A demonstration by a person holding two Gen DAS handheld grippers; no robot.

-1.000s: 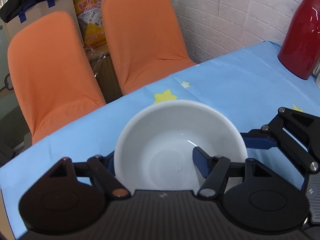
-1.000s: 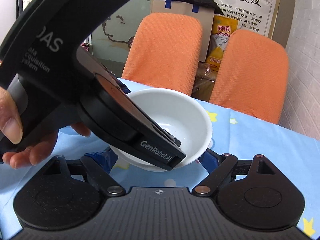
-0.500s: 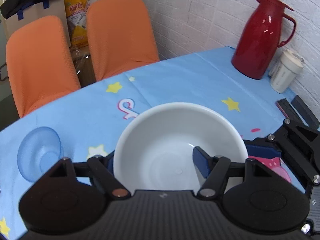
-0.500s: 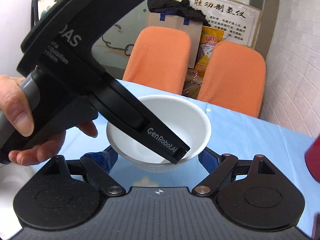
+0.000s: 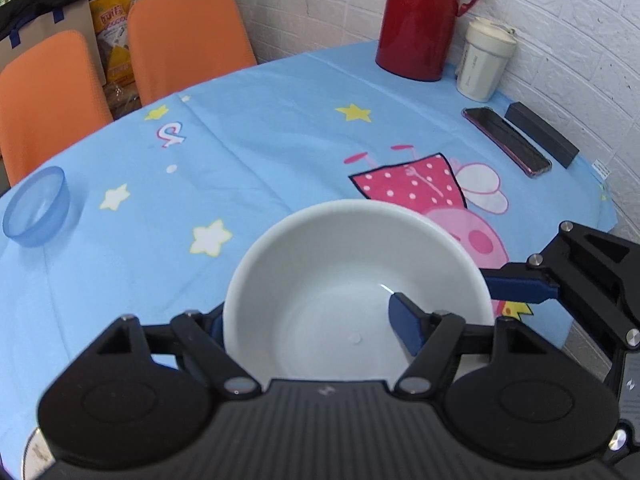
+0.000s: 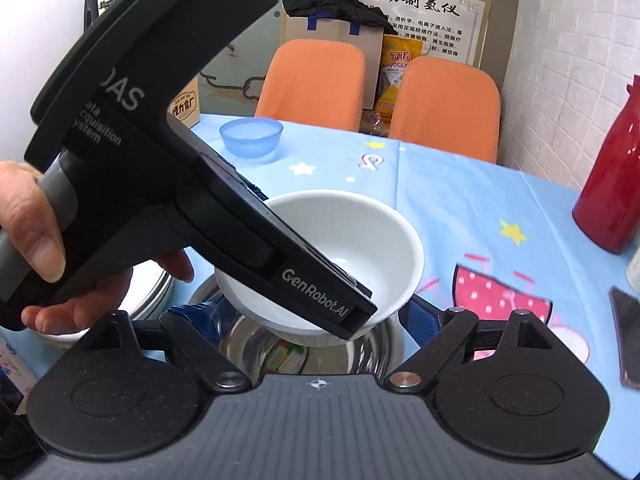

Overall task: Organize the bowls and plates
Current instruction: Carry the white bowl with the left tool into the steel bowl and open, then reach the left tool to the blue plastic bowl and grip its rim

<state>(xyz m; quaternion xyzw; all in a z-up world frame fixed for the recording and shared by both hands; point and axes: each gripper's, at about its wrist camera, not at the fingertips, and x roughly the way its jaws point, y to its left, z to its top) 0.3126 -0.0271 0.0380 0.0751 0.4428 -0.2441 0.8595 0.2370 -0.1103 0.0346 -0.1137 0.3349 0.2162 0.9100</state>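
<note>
- The left tongs (image 5: pixel 306 320), clamped on the white bowl's (image 5: pixel 352 280) rim, have carried it over what looks like a steel bowl (image 6: pixel 304 354); nesting seems next.
- The right tongs (image 6: pixel 310 314) hang wide, empty.

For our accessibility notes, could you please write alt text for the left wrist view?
The left gripper grips a white bowl by its rim above a blue cartoon tablecloth. Farther off are a small blue bowl, red thermos, phone and orange chairs.
</note>
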